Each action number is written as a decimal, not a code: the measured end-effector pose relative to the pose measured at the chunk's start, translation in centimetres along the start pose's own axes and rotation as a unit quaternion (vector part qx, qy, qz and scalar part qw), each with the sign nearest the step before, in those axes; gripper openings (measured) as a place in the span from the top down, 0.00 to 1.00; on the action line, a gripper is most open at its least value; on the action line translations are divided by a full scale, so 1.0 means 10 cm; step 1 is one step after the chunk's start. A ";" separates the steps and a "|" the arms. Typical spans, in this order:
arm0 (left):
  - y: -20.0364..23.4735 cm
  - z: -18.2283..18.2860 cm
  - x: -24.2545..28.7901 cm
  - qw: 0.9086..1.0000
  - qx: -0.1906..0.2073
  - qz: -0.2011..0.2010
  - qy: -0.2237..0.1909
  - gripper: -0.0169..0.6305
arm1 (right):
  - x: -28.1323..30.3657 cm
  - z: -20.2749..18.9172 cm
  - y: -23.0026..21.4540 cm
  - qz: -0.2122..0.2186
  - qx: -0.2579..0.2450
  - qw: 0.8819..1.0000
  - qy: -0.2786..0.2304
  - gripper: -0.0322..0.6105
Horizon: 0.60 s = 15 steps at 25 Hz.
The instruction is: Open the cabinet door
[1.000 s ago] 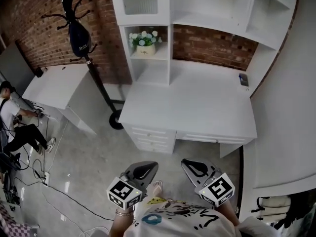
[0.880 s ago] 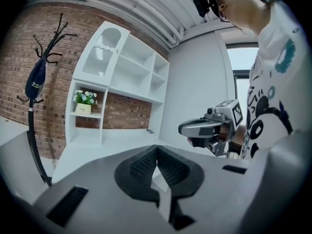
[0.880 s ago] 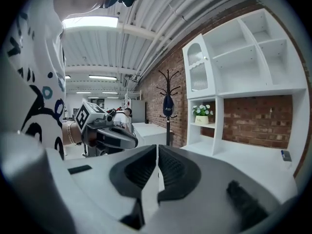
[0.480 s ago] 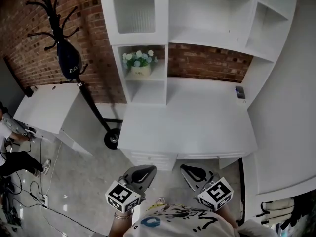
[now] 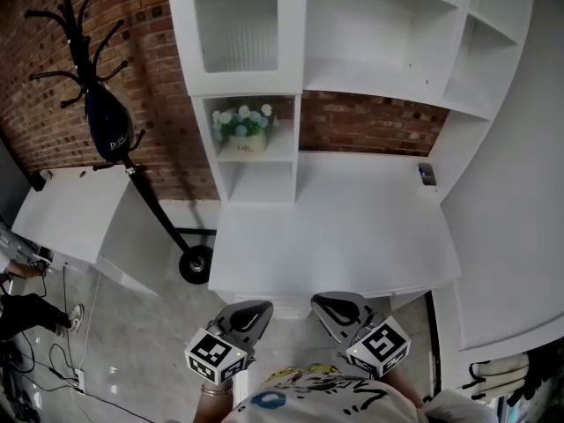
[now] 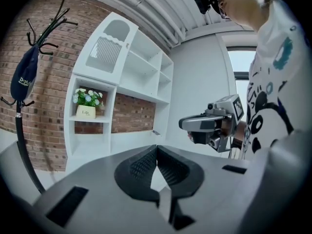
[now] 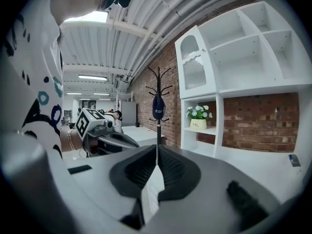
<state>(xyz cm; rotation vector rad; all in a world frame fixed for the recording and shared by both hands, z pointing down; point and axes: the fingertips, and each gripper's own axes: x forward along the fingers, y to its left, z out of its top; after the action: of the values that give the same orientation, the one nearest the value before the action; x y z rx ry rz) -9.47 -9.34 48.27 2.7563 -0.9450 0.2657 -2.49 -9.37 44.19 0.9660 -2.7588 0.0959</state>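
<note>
Cabinet door (image 5: 236, 26): upper left of the white shelf unit (image 5: 388, 60); it has a ribbed glass panel and sits flush in its frame, so it looks shut. No handle can be made out.
Under the door: an open niche holding a flower pot (image 5: 242, 139).
Left tongs (image 5: 254, 314): jaws pressed together with nothing between them, held at the near edge of the surface (image 5: 352, 227), well apart from the door.
Right tongs (image 5: 333, 307): jaws also together and empty, just beside the left pair.
Coat stand (image 5: 106, 122): left of the unit, against the brick wall.
Done: nothing of the opening itself; neither of the 2 tongs touches the door.
Left: reach up across the surface to the door, part 1 pair of jaws, grip an edge or handle, and swing the door out.
</note>
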 end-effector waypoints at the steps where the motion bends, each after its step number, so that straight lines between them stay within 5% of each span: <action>1: 0.03 -0.02 0.03 1.000 -0.005 -0.002 0.003 0.95 | 0.02 0.00 -0.03 -0.002 0.004 1.000 0.000 0.90; 15: 0.35 0.32 0.64 1.000 0.003 0.001 -0.011 0.95 | 0.12 -0.03 -0.87 -0.015 0.037 0.999 0.005 0.90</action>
<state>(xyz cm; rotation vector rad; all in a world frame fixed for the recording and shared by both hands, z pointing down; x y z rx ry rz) -6.31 -16.60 47.20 2.7686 -0.9554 0.2384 2.08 -16.82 44.65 1.0227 -2.7478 0.1972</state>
